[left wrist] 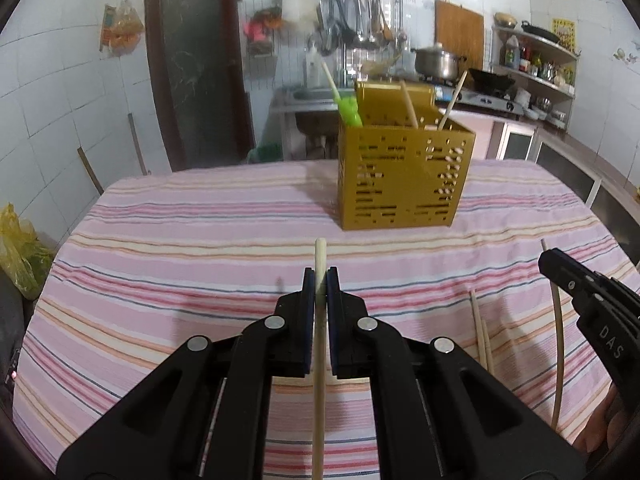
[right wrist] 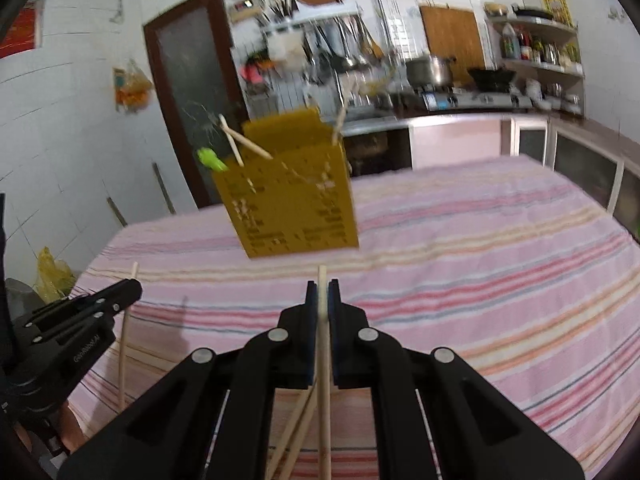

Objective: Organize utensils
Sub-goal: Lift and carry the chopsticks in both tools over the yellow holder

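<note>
Surface [left wrist: 200, 240] is covered in a soft pink striped cloth, slightly wrinkled. On it, toward the far side, stands the gold holder [left wrist: 404, 176], a boxy perforated plastic caddy with slotted walls; a few wooden chopsticks and a green plastic utensil [left wrist: 348, 110] already lean inside.

Left tool [left wrist: 320, 284] is clamped on one chopstick [left wrist: 320, 256], a thin, round, pale wood stick whose tip pokes just past the pads. Right tool [right wrist: 322, 296] is likewise pinched shut on its own chopstick [right wrist: 322, 280]. Both are held above the cloth, well short of the holder. More loose chopsticks [left wrist: 482, 328] lie on the cloth between the two tools.

Risks, as a judgement:
- The sticks are smooth and thin, so they could pivot or slide in the pads during transport.
- The long trailing ends could snag the cloth or knock the loose sticks.
- The holder looks light, and a tip hitting its rim or slots could tip or shove it.
- The two tools are close and could collide over the opening.
</note>
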Demonstrator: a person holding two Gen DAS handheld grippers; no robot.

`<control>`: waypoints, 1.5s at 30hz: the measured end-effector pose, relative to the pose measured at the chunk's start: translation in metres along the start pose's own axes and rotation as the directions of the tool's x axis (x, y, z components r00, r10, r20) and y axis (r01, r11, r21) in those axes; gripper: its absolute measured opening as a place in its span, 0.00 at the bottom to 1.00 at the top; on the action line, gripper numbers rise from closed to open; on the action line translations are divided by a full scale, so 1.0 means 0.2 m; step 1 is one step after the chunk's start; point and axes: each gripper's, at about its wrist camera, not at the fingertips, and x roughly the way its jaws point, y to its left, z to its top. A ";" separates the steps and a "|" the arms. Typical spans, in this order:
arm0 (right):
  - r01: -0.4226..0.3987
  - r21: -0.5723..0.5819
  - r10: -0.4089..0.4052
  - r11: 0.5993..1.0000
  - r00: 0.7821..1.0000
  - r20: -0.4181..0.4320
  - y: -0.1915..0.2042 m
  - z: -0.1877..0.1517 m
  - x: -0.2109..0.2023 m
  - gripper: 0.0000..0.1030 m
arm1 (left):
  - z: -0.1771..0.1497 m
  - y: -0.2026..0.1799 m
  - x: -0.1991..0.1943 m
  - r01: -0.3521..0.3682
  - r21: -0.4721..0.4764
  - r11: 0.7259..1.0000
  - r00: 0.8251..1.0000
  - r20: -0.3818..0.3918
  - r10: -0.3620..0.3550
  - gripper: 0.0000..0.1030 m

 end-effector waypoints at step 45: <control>-0.029 -0.058 0.048 0.998 0.932 0.359 0.01 0.02 -0.38 0.05 | 0.00 0.12 -0.33 0.077 -0.037 0.996 0.959 0.277 -0.063 0.04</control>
